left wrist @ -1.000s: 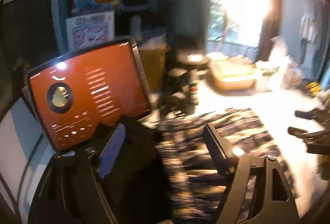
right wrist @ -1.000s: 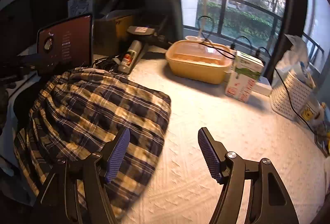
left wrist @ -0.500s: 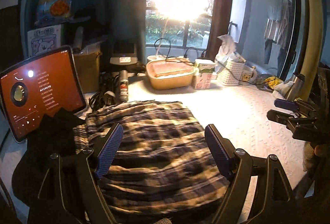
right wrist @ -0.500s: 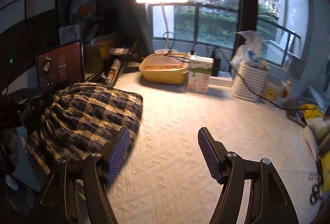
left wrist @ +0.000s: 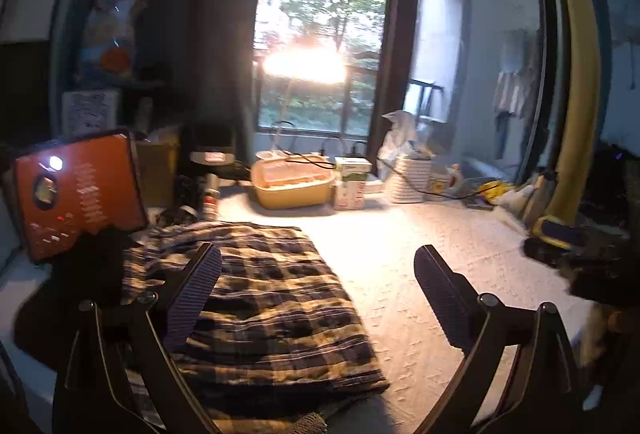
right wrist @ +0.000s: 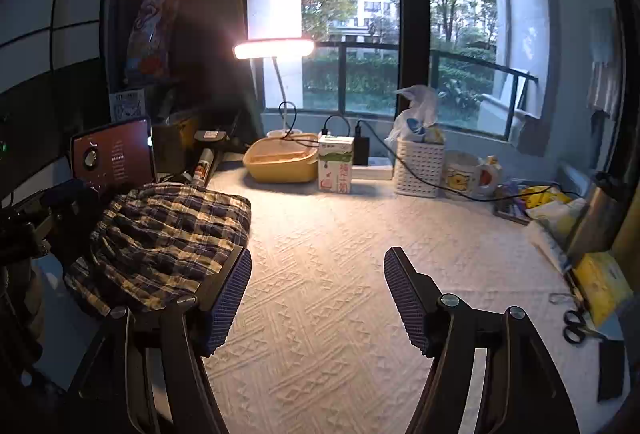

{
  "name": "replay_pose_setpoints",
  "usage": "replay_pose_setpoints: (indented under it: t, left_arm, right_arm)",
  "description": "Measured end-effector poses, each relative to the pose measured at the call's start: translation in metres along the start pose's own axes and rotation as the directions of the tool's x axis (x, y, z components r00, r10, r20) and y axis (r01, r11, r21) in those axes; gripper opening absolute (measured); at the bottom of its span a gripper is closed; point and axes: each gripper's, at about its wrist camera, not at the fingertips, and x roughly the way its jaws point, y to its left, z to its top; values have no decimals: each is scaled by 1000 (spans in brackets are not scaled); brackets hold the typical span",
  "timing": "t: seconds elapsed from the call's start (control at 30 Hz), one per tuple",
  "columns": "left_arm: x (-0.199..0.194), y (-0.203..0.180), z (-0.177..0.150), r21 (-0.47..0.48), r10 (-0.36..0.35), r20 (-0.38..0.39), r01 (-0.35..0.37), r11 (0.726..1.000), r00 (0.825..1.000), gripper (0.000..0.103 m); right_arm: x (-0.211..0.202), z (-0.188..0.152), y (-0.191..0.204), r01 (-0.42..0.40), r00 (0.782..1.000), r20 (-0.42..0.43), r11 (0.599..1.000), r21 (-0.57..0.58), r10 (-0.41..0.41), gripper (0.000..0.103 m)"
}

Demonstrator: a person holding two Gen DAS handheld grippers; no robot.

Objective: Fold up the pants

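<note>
The plaid pants (left wrist: 256, 298) lie as a compact bundle on the left side of the desk (left wrist: 420, 258), in the lower left of my left wrist view and at the left edge of my right wrist view (right wrist: 168, 234). To me the folding looks nearly or wholly finished: the cloth sits in layers with one straight edge toward the open desk, and neither gripper holds it. What may remain is a last tidy of the rumpled far end by the tablet (left wrist: 76, 194), though I cannot tell whether another fold is wanted.

My left gripper (left wrist: 316, 290) stands spread wide, nothing between its fingers; its jaws have just been opening further, and the pants lie beneath and beyond the left finger, not pinched. My right gripper (right wrist: 318, 294) is also spread, over bare desk just right of the bundle, holding nothing.

Against the earlier frames, both views have drawn back and lifted: a second ago the left view was blurred and close on the tablet and cloth, and now it takes in the window, the yellow tub (left wrist: 292, 182) and the carton (left wrist: 352, 182). In the right view the pants have shrunk toward the left edge, and more of the desk's right end, with the scissors (right wrist: 576, 326), has come into sight.
</note>
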Motion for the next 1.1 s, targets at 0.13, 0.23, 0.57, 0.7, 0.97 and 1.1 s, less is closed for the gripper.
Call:
replay_pose_setpoints:
  t: [0.13, 0.23, 0.57, 0.7, 0.97, 1.1]
  left_arm:
    - [-12, -12, 0, 48, 44, 35, -46, 998, 998, 97]
    - [-22, -14, -3, 17, 6, 56, -7, 1000, 998, 98]
    - [-40, -28, -11, -9, 28, 106, -27, 1000, 994, 102]
    - [-47, -34, -14, 26, 46, 132, -49, 998, 990, 102]
    - [-45, -29, -15, -3, 32, 115, -32, 999, 993, 102]
    - [-42, -29, -17, -11, 16, 93, -15, 1000, 996, 102]
  right_arm:
    - [-22, -6, 0, 24, 999, 31, 1000, 11, -24, 78]
    - [-35, -12, 0, 32, 998, 50, 999, 32, -33, 85]
    - [-68, -25, 8, 61, 991, 112, 995, 85, -70, 87]
    - [-78, -24, 11, 93, 985, 141, 992, 84, -104, 96]
    - [-76, -23, 14, 97, 985, 134, 993, 75, -106, 96]
    - [-70, -25, 15, 82, 990, 106, 994, 75, -90, 96]
